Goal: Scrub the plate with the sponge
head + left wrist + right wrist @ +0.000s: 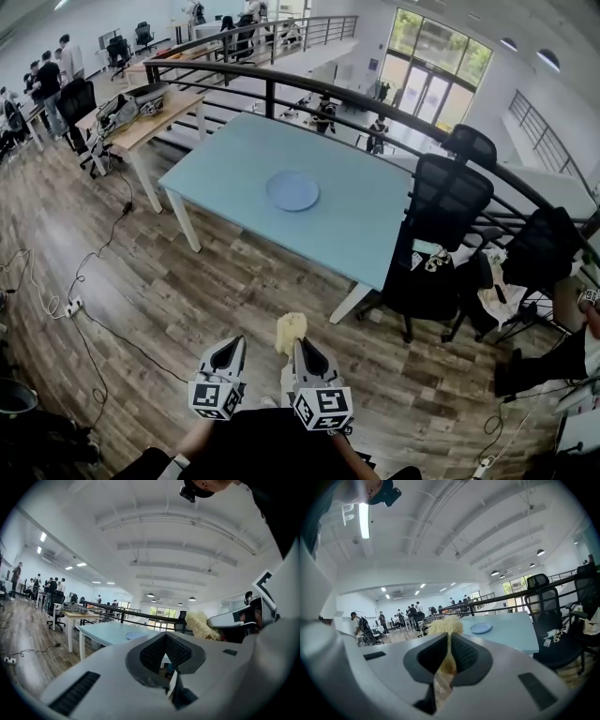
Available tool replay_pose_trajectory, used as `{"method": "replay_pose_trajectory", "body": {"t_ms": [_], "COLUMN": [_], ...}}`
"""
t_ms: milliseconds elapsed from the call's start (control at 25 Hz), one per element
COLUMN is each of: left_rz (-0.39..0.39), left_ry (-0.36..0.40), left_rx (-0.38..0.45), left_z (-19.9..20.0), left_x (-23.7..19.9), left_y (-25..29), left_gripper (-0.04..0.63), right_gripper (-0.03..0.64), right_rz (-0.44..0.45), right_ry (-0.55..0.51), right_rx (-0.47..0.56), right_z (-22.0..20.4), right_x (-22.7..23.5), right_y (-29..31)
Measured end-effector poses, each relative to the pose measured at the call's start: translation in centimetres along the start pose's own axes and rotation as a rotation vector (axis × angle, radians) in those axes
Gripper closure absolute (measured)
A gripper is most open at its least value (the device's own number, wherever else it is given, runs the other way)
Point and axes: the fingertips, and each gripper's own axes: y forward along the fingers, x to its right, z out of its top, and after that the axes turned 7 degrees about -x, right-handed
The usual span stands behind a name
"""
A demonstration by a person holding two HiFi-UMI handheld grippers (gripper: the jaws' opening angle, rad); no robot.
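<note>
"Gripping anything, that right gripper [300, 345]?"

"Yes. Its jaws are clenched on a pale yellow sponge [292, 330]. The right gripper view shows the sponge pinched thin between them, with its fluffy end sticking out past the tips."

"And the left gripper [235, 343]?"

"Its jaws are pressed together with nothing between them. It sits just beside the right one, and both point toward the table [225, 173]."

"Where are they, measured from that table?"

"Both are well short of its near edge, over the wooden floor [141, 281]. Neither reaches the tabletop."

"And the plate [292, 191]?"

"It's a round light blue plate lying flat around the middle of the table, nearly the same colour as the top. It's well apart from the sponge, and I can't see anything else lying on that top."

"What else stands round the table?"

"Black office chairs [448, 202] are at its right end, and a dark railing [281, 80] runs along its far side."
</note>
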Motion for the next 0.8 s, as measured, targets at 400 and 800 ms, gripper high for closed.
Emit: {"method": "replay_pose_trajectory", "body": {"t_ms": [400, 800], "left_rz": [0.036, 0.060], "left_ry": [0.013, 0.012], "left_rx": [0.006, -0.016], "left_z": [1.8, 2.8], "left_x": [-2.7, -4.6], "left_y": [4.4, 11.3], "left_gripper": [0.594, 0.594], "right_gripper": [0.589, 0.591], "right_rz": [0.036, 0.063], "right_ry": [0.011, 0.016], "right_rx": [0.005, -0.009], "right_z": [2.1, 4.9], "right_x": [1.3, 4.8], "right_y": [5.9, 12.5]}}
